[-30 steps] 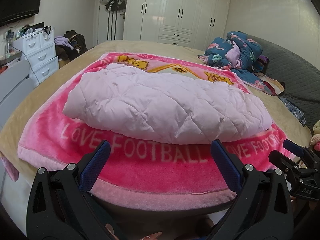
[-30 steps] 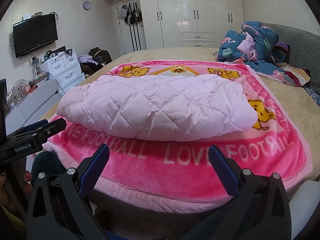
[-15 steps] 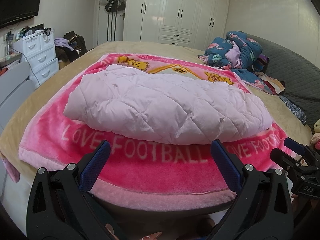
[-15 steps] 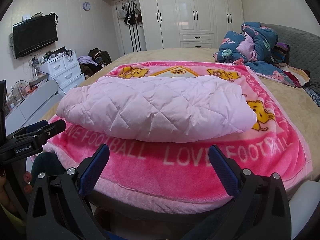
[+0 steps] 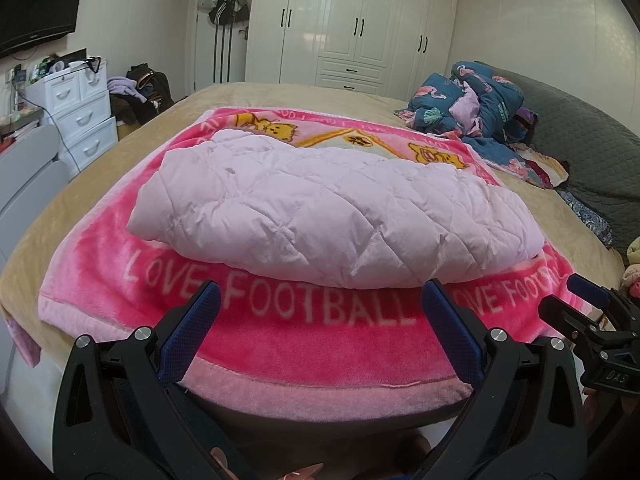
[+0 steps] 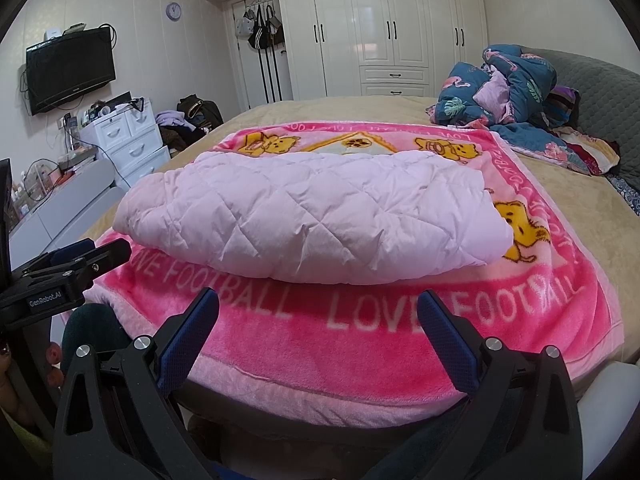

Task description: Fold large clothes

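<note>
One bed (image 5: 60,216), one blanket (image 5: 320,344), one folded jacket (image 5: 332,216).

A folded quilted coat (image 5: 332,216) lies on a blanket (image 5: 320,344) spread over the near part of the bed (image 5: 280,96). Crumpled bedding (image 5: 476,100) sits far right. A drawer unit (image 5: 80,116) stands left; a wardrobe (image 5: 360,24) stands behind.
</note>
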`<state>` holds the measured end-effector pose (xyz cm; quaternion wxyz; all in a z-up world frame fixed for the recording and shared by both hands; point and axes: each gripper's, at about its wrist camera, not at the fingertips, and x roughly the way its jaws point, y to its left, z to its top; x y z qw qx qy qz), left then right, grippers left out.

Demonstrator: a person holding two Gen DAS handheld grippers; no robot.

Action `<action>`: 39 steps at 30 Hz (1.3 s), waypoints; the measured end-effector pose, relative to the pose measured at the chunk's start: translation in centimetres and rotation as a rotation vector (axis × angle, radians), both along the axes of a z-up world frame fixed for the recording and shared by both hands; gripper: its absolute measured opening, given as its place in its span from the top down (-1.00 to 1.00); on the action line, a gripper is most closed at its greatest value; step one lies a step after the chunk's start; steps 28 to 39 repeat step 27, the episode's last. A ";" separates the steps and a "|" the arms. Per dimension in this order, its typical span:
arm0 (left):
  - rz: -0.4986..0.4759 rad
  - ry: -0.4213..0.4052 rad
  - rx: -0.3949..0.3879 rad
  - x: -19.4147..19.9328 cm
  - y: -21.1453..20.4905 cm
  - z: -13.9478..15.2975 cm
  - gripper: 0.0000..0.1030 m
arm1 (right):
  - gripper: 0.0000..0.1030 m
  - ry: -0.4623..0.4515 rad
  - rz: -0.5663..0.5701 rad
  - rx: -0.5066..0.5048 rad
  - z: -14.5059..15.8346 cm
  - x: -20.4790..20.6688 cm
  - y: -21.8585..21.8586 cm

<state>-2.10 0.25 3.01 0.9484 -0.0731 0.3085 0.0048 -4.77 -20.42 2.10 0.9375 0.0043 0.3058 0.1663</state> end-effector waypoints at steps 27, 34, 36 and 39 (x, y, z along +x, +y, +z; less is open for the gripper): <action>0.475 0.135 0.016 5.2 20.5 -3.4 -0.82 | -0.92 0.096 -0.730 -0.064 -5.9 1.4 -23.1; 0.475 0.135 0.016 5.2 20.5 -3.4 -0.82 | -0.92 0.096 -0.730 -0.064 -5.9 1.4 -23.1; 0.475 0.135 0.016 5.2 20.5 -3.4 -0.82 | -0.92 0.096 -0.730 -0.064 -5.9 1.4 -23.1; 0.475 0.135 0.016 5.2 20.5 -3.4 -0.82 | -0.92 0.096 -0.730 -0.064 -5.9 1.4 -23.1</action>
